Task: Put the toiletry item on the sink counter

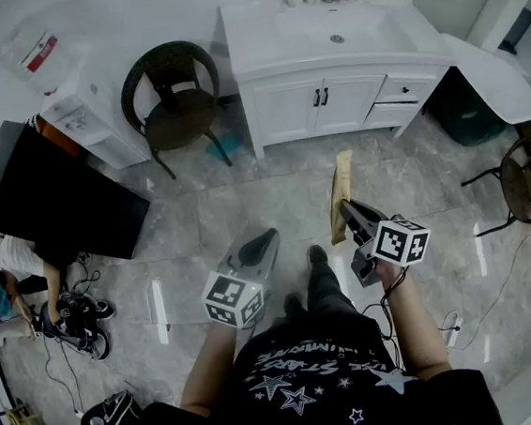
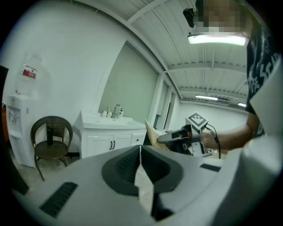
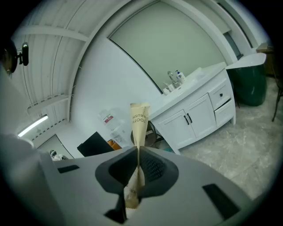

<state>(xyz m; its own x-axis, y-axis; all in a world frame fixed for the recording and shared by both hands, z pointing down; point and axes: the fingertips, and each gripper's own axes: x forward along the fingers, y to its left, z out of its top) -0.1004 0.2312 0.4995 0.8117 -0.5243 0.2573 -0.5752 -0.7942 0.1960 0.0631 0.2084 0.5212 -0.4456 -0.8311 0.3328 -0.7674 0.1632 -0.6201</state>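
White sink counter (image 1: 336, 34), 1 o'clock in head view, well apart from both grippers. Dark wicker chair (image 1: 173, 99), 11 o'clock, just beside counter. Left gripper (image 1: 268, 238), jaws pressed together. Right gripper (image 1: 344, 206), 3 o'clock of left, jaws pinching tan toothbrush packet (image 1: 342, 178); packet held over floor, sticking out past jaw tips toward 12 o'clock.

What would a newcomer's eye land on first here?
The tan toothbrush packet stands out first, pinched upright in the right gripper and held out over the marble floor. Ahead, some way off, stands the white sink counter. The left gripper hangs alongside with its jaws together.
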